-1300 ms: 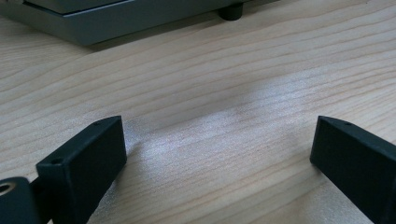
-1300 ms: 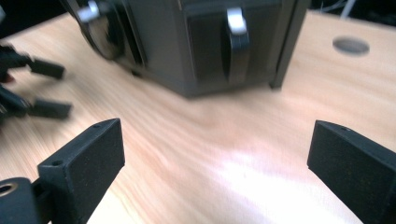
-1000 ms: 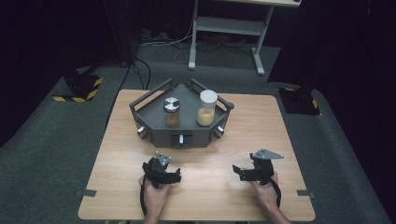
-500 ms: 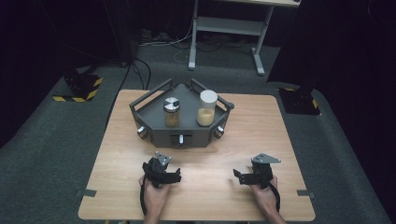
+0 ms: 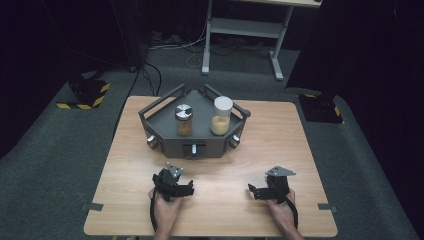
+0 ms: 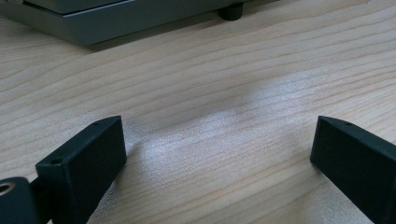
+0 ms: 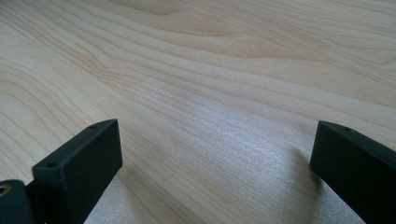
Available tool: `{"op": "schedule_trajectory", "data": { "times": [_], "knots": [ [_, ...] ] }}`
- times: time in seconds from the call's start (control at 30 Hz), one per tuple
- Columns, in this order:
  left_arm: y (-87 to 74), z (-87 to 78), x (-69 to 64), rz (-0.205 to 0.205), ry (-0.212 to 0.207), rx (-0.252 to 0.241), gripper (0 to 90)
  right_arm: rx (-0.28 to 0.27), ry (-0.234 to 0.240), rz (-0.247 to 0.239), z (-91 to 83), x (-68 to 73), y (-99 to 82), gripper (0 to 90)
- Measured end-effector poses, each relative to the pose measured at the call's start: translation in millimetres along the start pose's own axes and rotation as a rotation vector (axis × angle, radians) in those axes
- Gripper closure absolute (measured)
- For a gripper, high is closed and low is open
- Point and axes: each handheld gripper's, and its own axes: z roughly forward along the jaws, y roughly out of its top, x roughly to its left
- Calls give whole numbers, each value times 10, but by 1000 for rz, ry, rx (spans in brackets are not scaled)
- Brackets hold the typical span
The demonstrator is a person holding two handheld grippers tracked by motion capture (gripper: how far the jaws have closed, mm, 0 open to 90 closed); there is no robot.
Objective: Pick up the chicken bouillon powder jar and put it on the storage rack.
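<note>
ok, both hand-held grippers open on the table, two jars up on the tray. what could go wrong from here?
1. The jars stand close: the silver-lidded jar and the taller white-lidded jar. Wide-open jaws reaching for one could knock the other.
2. The grey tray has raised rails; the left hand-held gripper or right hand-held gripper may clip them on approach.

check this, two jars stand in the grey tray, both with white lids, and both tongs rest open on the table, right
Not quite: only the right jar has a white lid; the left jar has a silver one, as the high view shows. Both stand in the grey tray, and both tongs are open.
</note>
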Motion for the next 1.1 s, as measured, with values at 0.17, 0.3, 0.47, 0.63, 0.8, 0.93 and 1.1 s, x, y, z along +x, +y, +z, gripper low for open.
{"op": "schedule_trajectory", "data": {
  "times": [0.17, 0.3, 0.47, 0.63, 0.8, 0.93, 1.1],
  "knots": [
    [-1, -1, 6, -2, -2, -1, 34, 13, -9, -18, 17, 30, 26, 21],
    [-1, -1, 5, -1, -2, 0, 34, 15, -9, -15, 19, 29, 30, 20],
    [0, 0, 2, 1, -2, 0, 33, 31, -24, -41, 41, 75, 64, 8],
    [0, 0, 2, 1, -2, 0, 33, 32, -24, -40, 49, 75, 72, 5],
    [0, 0, 2, 1, -2, 0, 33, 32, -23, -39, 49, 73, 72, 5],
    [0, 0, 2, 2, -3, 0, 33, 32, -22, -39, 49, 72, 72, 5],
    [0, 0, 2, 2, -3, 0, 33, 33, -21, -39, 49, 69, 74, 4]
  ]
}}
